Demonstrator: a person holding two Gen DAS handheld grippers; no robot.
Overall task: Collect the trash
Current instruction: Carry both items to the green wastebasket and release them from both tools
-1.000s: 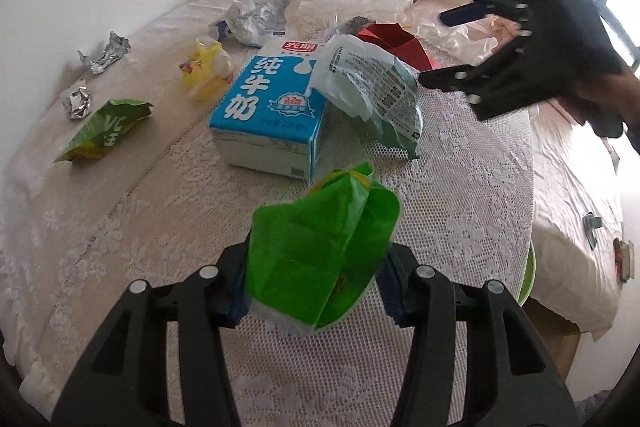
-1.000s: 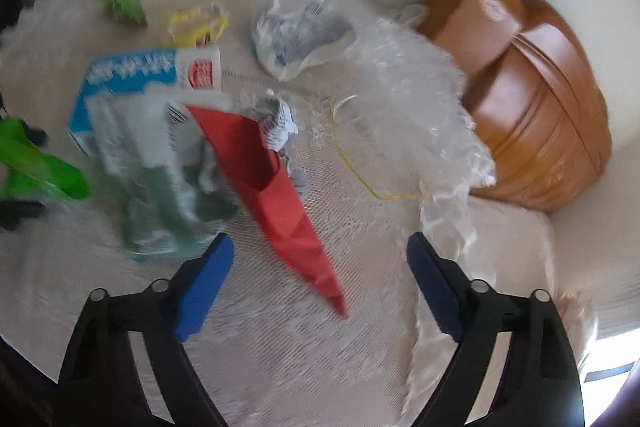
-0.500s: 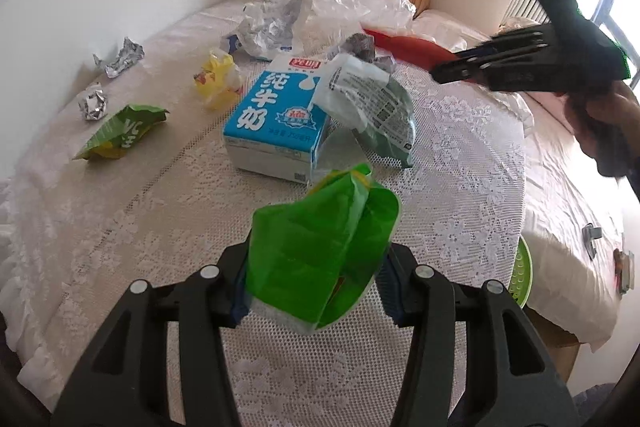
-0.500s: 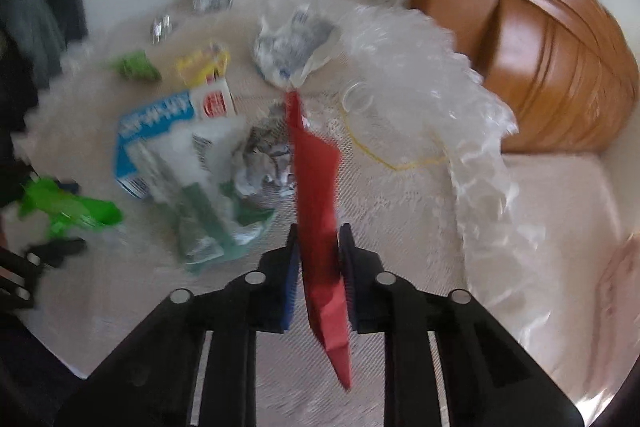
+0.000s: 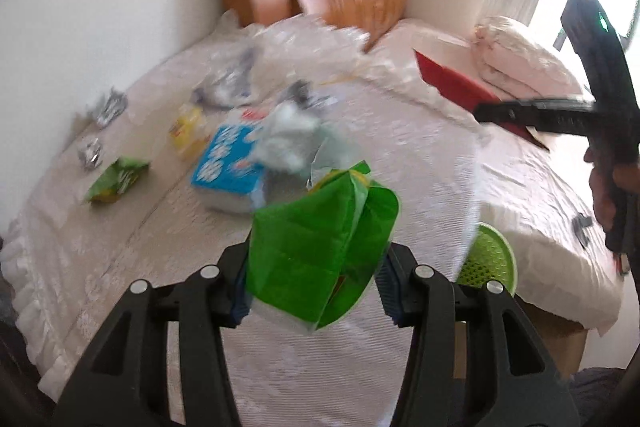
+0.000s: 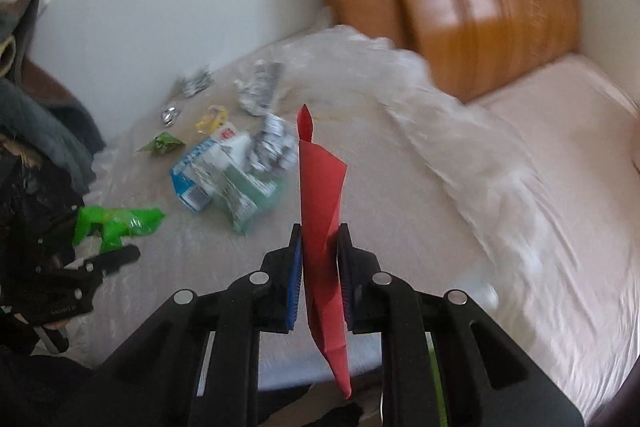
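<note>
Green wrapper (image 5: 316,247) clamped in left gripper (image 5: 314,285); red paper (image 6: 322,227) in right gripper (image 6: 320,281).

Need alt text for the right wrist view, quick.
The right gripper is shut on a red folded paper lifted above a white lace bedspread. To the left lie a blue milk carton, wrappers and foil scraps; the left gripper holds a green wrapper.

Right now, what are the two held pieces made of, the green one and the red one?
Green wrapper in the left tongs: looks like thin plastic film, glossy and translucent at the creases, with a pale inner lining. Red sheet in the right tongs: probably paper or thin card, matte, holding flat, stiff folds. Blur leaves both uncertain.
</note>
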